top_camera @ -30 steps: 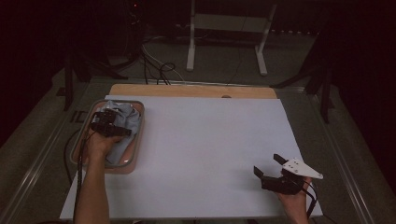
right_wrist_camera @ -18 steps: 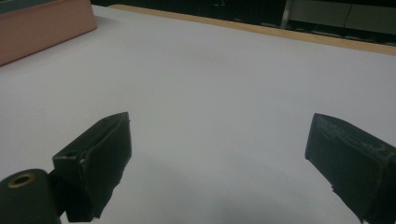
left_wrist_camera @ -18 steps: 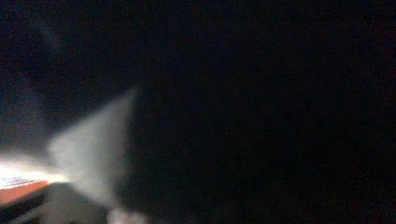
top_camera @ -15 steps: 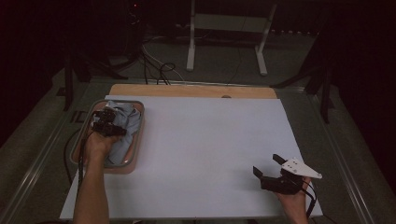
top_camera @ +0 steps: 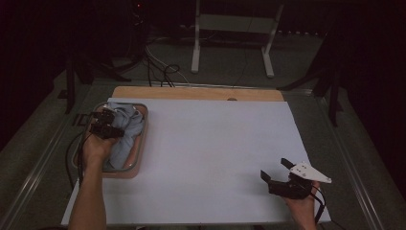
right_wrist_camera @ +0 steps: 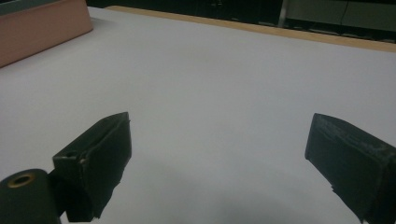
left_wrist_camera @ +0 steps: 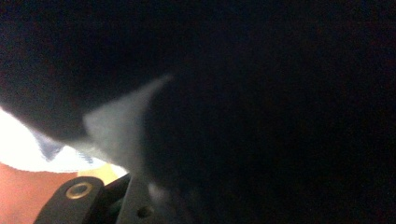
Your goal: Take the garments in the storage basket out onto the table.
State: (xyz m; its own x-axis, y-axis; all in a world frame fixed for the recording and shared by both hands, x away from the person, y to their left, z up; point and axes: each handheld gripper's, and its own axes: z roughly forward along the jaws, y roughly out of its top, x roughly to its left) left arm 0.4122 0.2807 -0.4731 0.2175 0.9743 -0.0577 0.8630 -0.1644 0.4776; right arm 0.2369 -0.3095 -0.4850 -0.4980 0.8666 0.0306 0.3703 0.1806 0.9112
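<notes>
A light blue cloth (top_camera: 127,132) lies bunched in a shallow tan tray (top_camera: 139,167) at the table's left. My left gripper (top_camera: 103,125) sits on the cloth's left part, held by a hand that comes in from below. Its jaws have just been closing, and the cloth is between them. In the left gripper view a pale fold of the cloth (left_wrist_camera: 121,126) is pressed close to the camera and the rest is dark. My right gripper (top_camera: 276,171) rests near the front right edge of the white sheet. Its jaws (right_wrist_camera: 224,163) stand wide open over bare sheet.
A white sheet (top_camera: 210,153) covers most of a wooden board (top_camera: 196,93). The tray's side (right_wrist_camera: 42,28) shows far off in the right gripper view. Beyond the table are a white stand (top_camera: 230,48) and cables (top_camera: 163,72) on the dark floor.
The left gripper has closed into the cloth and lifted slightly, bunching the fabric. The right gripper has stayed where it was.
</notes>
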